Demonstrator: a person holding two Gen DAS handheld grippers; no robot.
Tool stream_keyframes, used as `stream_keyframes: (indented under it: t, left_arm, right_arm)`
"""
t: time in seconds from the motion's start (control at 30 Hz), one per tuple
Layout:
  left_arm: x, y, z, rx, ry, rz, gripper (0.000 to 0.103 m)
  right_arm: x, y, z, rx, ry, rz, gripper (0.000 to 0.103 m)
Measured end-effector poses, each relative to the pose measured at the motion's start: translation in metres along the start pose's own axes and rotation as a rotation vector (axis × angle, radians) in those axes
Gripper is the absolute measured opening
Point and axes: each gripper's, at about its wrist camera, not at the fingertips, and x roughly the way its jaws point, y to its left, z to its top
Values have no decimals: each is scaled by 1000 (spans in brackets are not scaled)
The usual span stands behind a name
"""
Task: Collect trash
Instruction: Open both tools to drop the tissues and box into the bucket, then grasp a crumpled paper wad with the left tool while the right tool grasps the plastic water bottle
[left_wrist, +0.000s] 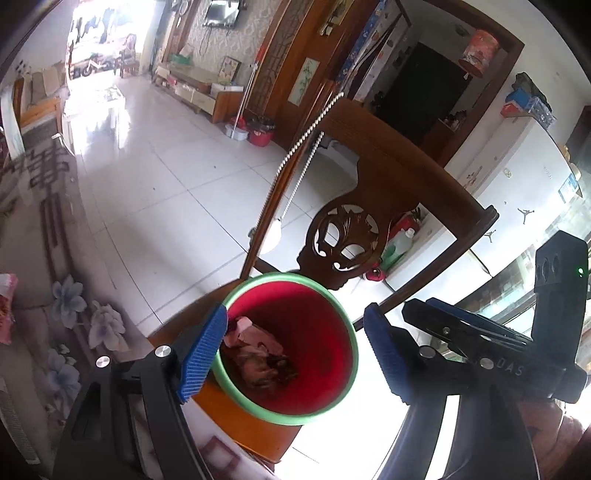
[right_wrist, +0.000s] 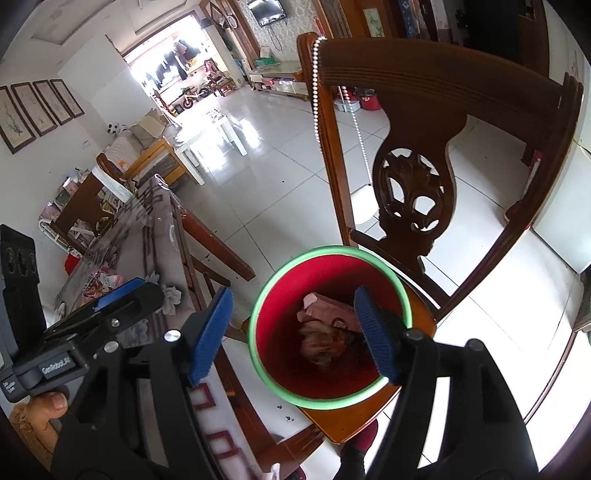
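Overhead, two hand-held grippers — left (left_wrist: 291, 347), right (right_wrist: 293, 334) — gape wide above one red bin (right_wrist: 328, 365).

Red bin (left_wrist: 295, 347) (right_wrist: 328, 328) with green rim, upright on chair seat (right_wrist: 421, 317). Crumpled pinkish-brown trash (left_wrist: 260, 354) (right_wrist: 323, 332) seen at its bottom.

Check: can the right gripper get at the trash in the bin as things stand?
Probably yes. The right gripper is open and empty above the bin, whose mouth is uncovered, with the trash visible at the bottom. The bin looks deep, so its walls may crowd the fingers.
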Motion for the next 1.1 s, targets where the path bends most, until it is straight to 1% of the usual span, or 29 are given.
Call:
stream_keyframes:
  t: [0.13, 0.23, 0.3, 0.43, 0.53, 0.57, 0.67, 0.73, 0.77, 0.83, 0.9, 0.93, 1.0, 1.1]
  left_arm:
    - [-23, 5, -4, 18, -31, 9, 72]
    - [-48, 15, -12, 19, -57, 17, 72]
    - [-65, 26, -18, 10, -70, 26, 72]
    - [-105, 65, -36, -43, -97, 72, 72]
    - [-136, 103, -52, -94, -114, 135, 72]
    - [-151, 122, -62, -121, -121, 171, 72]
    - [-181, 164, -83, -186, -129, 250, 72]
    - [-206, 203, -103, -246, -134, 327, 72]
    - [-214, 216, -110, -270, -135, 352, 72]
    - [-235, 252, -128, -343, -140, 419, 72]
    - [-253, 288, -146, -425, -139, 466, 71]
    - [-261, 307, -156, -479, -133, 481, 71]
    - [-272, 333, -172, -556, -129, 495, 71]
    - [-276, 356, -187, -620, -121, 499, 71]
  right_arm:
    - [0, 16, -3, -18, 0, 11, 67]
    - [2, 35, -8, -37, 9, 21, 67]
    - [5, 54, -15, -55, 19, 32, 67]
    - [12, 94, -29, -91, 39, 61, 67]
    - [18, 130, -43, -126, 57, 92, 67]
    - [20, 143, -48, -138, 62, 103, 67]
    - [23, 174, -62, -168, 74, 133, 67]
    - [26, 198, -74, -187, 84, 156, 67]
    - [28, 208, -79, -196, 89, 165, 67]
    - [31, 230, -91, -215, 103, 186, 67]
    - [34, 251, -100, -237, 114, 203, 67]
    - [35, 259, -104, -247, 118, 210, 67]
    - [36, 276, -109, -272, 125, 221, 67]
    - [37, 296, -113, -303, 132, 226, 67]
